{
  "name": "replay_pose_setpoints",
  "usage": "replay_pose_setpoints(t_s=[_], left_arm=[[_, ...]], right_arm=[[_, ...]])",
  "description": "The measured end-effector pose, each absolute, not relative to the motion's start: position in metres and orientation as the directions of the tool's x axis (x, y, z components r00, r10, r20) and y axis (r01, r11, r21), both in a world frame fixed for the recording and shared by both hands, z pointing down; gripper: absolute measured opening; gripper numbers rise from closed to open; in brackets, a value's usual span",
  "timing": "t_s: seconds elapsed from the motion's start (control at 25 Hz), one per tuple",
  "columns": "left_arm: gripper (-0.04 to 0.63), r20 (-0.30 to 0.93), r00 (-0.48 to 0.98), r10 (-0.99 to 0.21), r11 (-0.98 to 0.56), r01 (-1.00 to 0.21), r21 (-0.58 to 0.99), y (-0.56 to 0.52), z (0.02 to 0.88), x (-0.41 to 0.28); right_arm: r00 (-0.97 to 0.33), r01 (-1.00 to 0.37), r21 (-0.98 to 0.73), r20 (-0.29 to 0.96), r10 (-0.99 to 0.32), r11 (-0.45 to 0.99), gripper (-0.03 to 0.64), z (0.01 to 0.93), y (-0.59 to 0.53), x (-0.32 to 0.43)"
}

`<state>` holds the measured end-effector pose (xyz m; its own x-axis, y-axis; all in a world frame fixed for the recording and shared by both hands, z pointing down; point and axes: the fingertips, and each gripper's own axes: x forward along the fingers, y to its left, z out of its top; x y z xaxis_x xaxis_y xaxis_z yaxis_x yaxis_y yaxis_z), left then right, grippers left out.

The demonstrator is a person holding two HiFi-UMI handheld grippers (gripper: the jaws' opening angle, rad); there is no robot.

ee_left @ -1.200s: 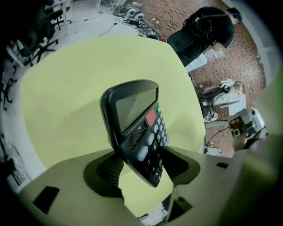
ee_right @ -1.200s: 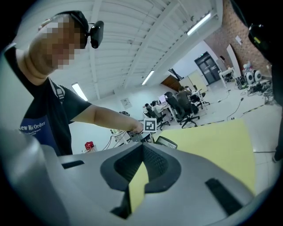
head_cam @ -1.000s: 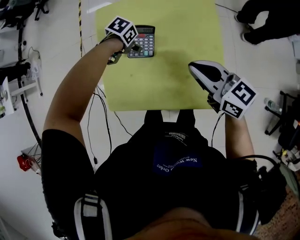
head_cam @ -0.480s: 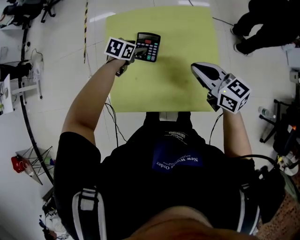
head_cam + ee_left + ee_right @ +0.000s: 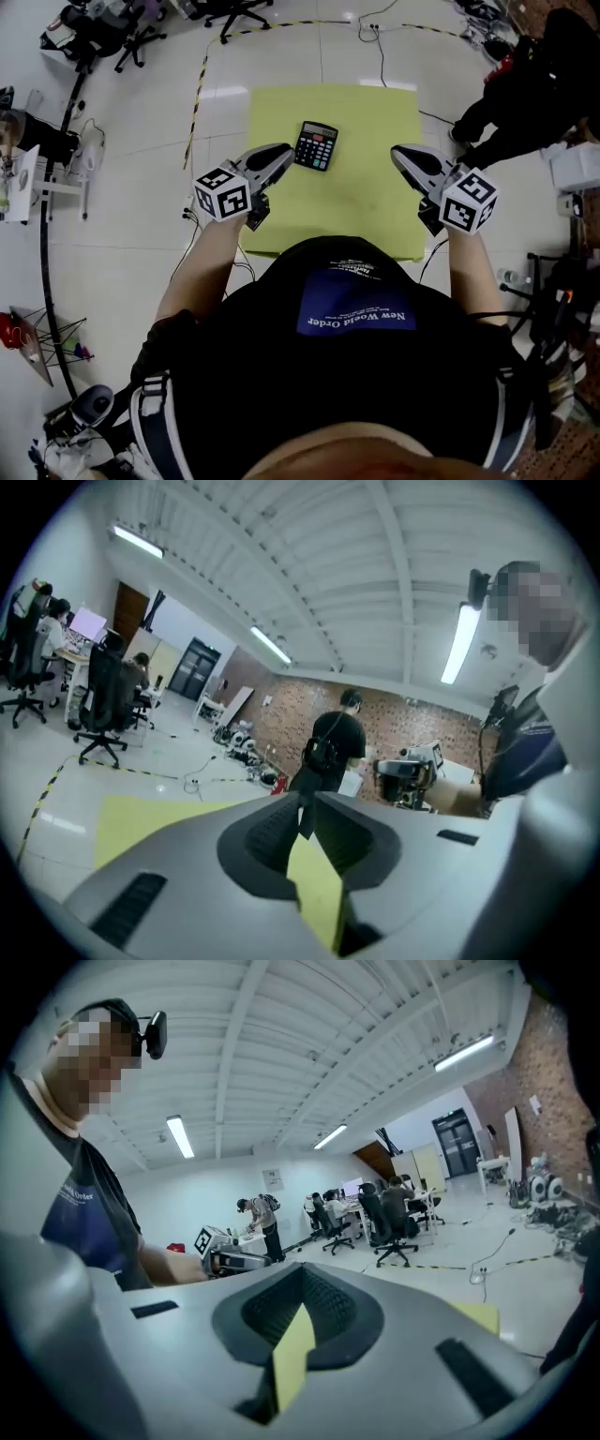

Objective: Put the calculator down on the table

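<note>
**Calculator** (image 5: 316, 146): one. Dark body, with a pale display strip at its far end and a grid of small keys below it, face up. It lies flat on the table (image 5: 366, 202), in the table's far-left part. It sits a little askew to the table's edges and inside both the left edge and the far edge. Nothing touches it.

**Table:** one, with a yellow-green top and square corners. The surface is bare to the right of the calculator and across the near half.

**Grippers:** two, each with one marker cube.
- **Left gripper** (image 5: 281, 153), cube (image 5: 222, 195): above the table's left edge, with its tips near the calculator but apart from it. Its jaws are closing, with a thin slit between them and nothing in it.
- **Right gripper** (image 5: 401, 155), cube (image 5: 469, 200): above the table's right side, well apart from the calculator. Its jaws are clenched tip to tip and hold nothing.

**Surroundings:** pale floor (image 5: 131, 244) on the table's left, right and far sides.
- One black-and-yellow tape line (image 5: 199, 98) runs off past the table's far-left corner.
- One person (image 5: 525, 94) in dark clothes stands off the table's far-right corner.
</note>
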<state>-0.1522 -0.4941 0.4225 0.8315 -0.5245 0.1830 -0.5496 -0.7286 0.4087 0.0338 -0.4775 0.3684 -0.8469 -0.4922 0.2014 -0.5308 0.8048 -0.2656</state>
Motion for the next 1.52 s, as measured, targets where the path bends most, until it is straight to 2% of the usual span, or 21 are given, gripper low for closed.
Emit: replay_pose_setpoints(t_s=[0.12,0.24,0.48,0.96,1.52], left_arm=[[0.008,0.065,0.822,-0.566,-0.748,-0.545,0.379,-0.47,0.391,-0.165],[0.007,-0.021,0.802,-0.597,-0.734,-0.536,0.417,-0.449,0.383,-0.177],[0.006,-0.072,0.801,-0.594,-0.733,-0.503,0.457,-0.428,0.392,-0.173],[0.006,-0.113,0.785,-0.61,-0.744,-0.517,0.423,-0.431,0.379,-0.172],[0.006,-0.111,0.801,-0.589,-0.762,-0.504,0.408,-0.429,0.372,-0.167]], right_arm=[[-0.851,-0.524,-0.207,0.167,-0.498,0.826,-0.012,0.355,-0.476,0.026],[-0.851,-0.524,-0.207,0.147,-0.504,0.826,-0.012,0.367,-0.468,0.018],[-0.855,-0.518,-0.229,0.155,-0.495,0.824,-0.012,0.389,-0.46,0.006],[-0.836,-0.549,-0.215,0.14,-0.531,0.807,-0.012,0.38,-0.466,0.02],[-0.829,-0.558,-0.191,0.183,-0.529,0.808,-0.015,0.384,-0.463,0.021]])
